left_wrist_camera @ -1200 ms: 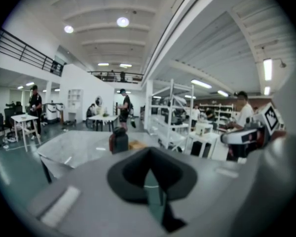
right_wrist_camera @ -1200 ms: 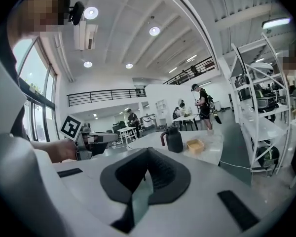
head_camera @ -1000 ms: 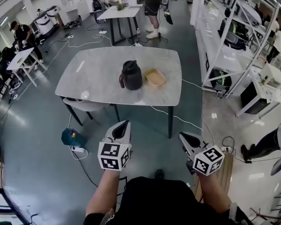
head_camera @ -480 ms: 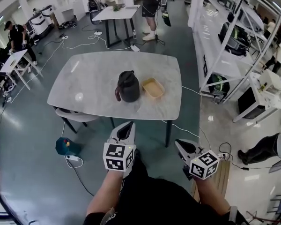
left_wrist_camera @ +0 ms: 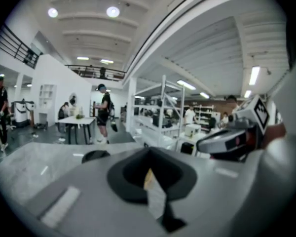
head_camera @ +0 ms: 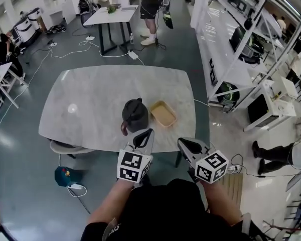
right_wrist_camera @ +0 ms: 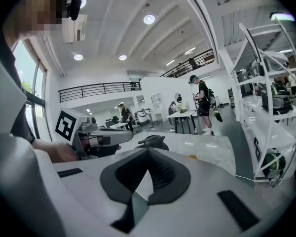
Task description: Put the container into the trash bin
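Container (head_camera: pixel 163 113): how many, and where?
– One, tan, open-topped, on the worktop (head_camera: pixel 90 99), just beside one black jug (head_camera: pixel 135 115).
Tongs?
– Two. Left tongs (head_camera: pixel 149 131) pressed together, nothing in them. Right tongs (head_camera: pixel 181 141) likewise. Both at the worktop's near edge, clear of the container.

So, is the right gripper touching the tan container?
Apart. The head view shows the right gripper short of the container, with a strip of bare tabletop between them.
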The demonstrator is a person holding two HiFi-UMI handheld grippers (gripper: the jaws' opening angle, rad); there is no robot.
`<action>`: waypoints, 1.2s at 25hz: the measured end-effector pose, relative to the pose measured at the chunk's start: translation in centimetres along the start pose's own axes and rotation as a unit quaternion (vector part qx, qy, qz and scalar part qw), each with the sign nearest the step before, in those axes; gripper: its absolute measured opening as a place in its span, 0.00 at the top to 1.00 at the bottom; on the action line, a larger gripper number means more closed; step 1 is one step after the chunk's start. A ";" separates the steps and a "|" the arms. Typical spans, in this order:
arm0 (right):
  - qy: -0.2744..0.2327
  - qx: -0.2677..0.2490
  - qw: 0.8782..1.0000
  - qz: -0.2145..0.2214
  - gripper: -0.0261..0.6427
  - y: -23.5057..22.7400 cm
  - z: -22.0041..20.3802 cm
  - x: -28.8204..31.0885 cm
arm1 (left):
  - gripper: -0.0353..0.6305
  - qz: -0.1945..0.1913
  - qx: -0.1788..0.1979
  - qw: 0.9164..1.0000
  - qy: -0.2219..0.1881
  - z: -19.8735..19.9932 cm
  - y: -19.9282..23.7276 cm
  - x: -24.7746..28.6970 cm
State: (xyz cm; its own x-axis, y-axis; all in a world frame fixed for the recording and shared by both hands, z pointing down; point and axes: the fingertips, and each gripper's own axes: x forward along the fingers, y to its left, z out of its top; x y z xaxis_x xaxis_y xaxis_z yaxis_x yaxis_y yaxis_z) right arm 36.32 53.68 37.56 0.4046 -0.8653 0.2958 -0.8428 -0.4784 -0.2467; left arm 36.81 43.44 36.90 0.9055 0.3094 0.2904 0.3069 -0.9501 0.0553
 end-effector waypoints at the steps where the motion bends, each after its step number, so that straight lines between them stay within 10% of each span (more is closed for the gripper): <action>1: 0.000 0.001 1.000 0.002 0.97 -0.2 0.4 0.8 | 0.93 -0.005 0.000 1.000 0.004 0.2 0.3 1.0; 10: 0.016 0.036 0.999 -0.009 0.97 -7.1 0.7 1.5 | 0.93 -0.055 -0.031 0.996 0.055 -0.7 -0.3 8.0; 30: 0.044 0.110 0.992 -0.048 0.97 -12.8 -4.6 -1.9 | 0.79 -0.090 0.048 0.977 0.189 -8.3 -2.3 18.2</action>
State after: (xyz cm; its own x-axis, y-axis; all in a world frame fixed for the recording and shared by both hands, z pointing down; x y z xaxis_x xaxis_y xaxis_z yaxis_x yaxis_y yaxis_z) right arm 44.72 62.14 44.36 0.4386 -0.8024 0.4048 -0.6999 -0.5875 -0.4062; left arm 50.12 50.94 49.98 0.6665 0.4178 0.6174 0.4940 -0.8678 0.0539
